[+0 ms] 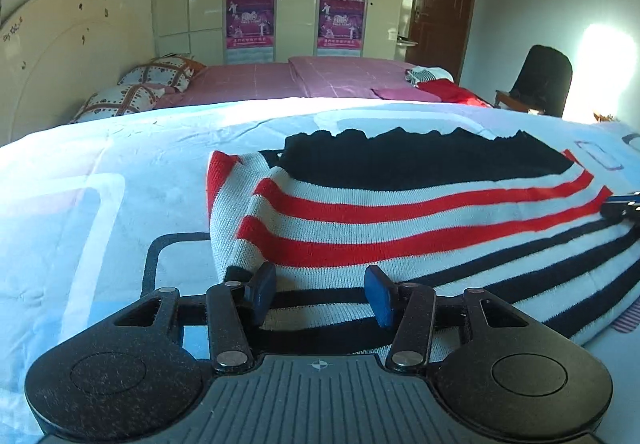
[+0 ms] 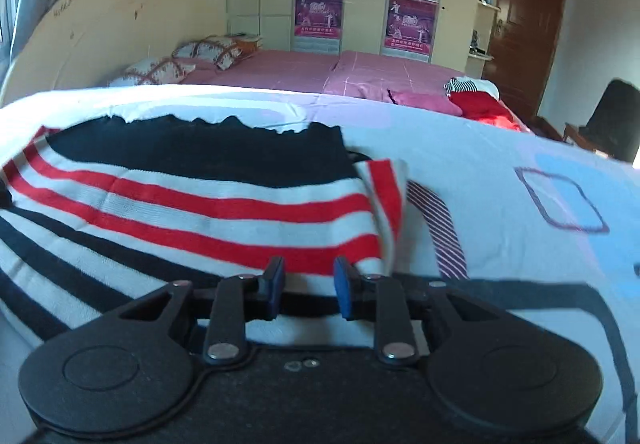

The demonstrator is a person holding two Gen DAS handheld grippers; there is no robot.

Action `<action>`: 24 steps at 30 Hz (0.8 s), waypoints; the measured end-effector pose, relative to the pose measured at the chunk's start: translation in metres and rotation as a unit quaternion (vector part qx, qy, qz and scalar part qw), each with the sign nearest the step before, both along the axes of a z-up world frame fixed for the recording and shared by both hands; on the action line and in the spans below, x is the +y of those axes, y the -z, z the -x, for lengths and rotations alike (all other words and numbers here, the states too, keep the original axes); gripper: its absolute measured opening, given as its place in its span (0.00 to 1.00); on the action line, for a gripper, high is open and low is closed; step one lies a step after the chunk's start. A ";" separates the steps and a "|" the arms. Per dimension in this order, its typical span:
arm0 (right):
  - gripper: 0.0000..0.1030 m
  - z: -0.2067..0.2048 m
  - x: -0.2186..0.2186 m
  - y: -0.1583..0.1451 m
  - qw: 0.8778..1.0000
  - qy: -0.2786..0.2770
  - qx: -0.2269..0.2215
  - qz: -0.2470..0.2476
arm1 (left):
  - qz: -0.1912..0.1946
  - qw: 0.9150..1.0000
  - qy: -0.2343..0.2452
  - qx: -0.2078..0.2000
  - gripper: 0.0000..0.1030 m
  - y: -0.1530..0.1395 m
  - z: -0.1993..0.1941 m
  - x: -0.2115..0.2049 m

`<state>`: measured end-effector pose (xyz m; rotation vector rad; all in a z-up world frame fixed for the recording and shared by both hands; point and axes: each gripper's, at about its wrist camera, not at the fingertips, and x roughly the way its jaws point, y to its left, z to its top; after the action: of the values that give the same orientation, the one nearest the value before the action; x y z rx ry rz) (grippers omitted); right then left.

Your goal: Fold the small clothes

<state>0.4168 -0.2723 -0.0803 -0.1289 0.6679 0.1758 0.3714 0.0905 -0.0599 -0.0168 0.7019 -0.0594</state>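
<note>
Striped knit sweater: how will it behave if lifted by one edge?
The striped knit sweater is likely floppy: it drapes and bunches at its folded sleeve. Probably light, lying flat on the bedsheet. The ribbed knit looks grippy, so slipping seems unlikely.

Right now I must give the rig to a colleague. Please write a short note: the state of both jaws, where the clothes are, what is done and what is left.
Left gripper: jaws open, at the near left edge of the striped sweater, holding nothing.
Right gripper: jaws open, narrower gap, at the near right edge, holding nothing.
The sweater lies on the light blue bedsheet, sides already turned in.
Other clothes wait on the far pink bed.
Left: probably fold the sweater's near edge away from you.
</note>
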 end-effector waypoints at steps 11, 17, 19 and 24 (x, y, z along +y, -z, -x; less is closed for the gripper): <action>0.27 0.041 0.107 -0.022 0.993 -0.099 -0.005 -0.062 | 0.004 0.998 0.056 -0.013 0.49 -0.020 0.015 -0.078; 0.31 0.047 0.140 0.002 0.992 -0.123 0.020 0.002 | 0.009 0.999 0.049 -0.011 0.52 -0.009 0.030 -0.086; 0.32 0.053 0.137 0.001 0.991 -0.131 0.022 0.020 | 0.001 0.999 0.051 -0.019 0.52 -0.007 0.038 -0.080; 0.31 0.060 0.095 -0.001 0.993 -0.100 0.032 0.045 | 0.003 0.999 0.030 -0.022 0.54 -0.003 0.053 -0.048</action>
<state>0.3565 -0.1770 -0.0798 -0.2779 0.7271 0.3446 0.3186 0.0428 -0.0568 -0.0008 0.6581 -0.1183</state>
